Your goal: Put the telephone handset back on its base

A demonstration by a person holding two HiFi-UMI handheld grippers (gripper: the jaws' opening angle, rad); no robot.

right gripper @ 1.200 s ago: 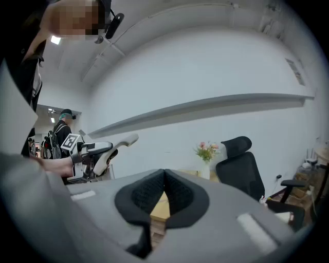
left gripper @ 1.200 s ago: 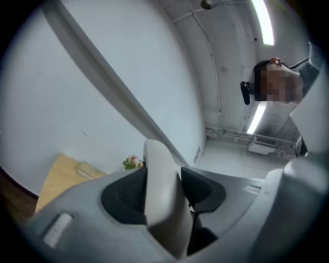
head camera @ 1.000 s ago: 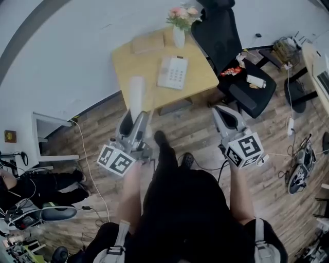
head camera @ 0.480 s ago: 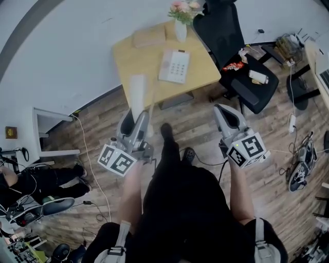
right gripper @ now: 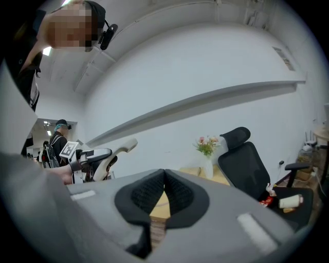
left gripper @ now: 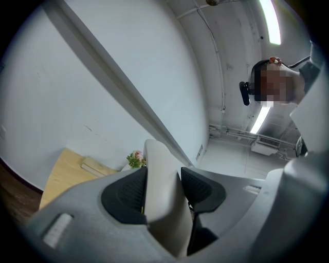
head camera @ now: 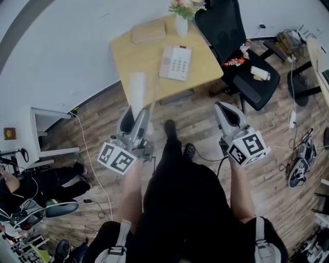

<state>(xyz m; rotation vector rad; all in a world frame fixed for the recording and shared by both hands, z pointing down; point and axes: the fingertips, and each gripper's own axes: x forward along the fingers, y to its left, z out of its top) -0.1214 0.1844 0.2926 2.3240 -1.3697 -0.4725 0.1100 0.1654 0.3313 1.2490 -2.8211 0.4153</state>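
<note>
Clamping one handset (head camera: 136, 91), left gripper (head camera: 135, 118); one base (head camera: 174, 62).

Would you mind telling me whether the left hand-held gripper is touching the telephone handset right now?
Touching. In the left gripper view, the left hand-held gripper has both dark pads pressed against opposite sides of the cream telephone handset, no gap.

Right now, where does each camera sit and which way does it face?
Head view: on the person's head, looking steeply down at the table and telephone base; both forearms, left claw, right claw show.
Left gripper view: rides the left claw, looking along its jaws, shut on the handset, toward the wall.
Right gripper view: rides the right claw, jaws together, facing the office chair.
Shared: all three show the flowers.
</note>
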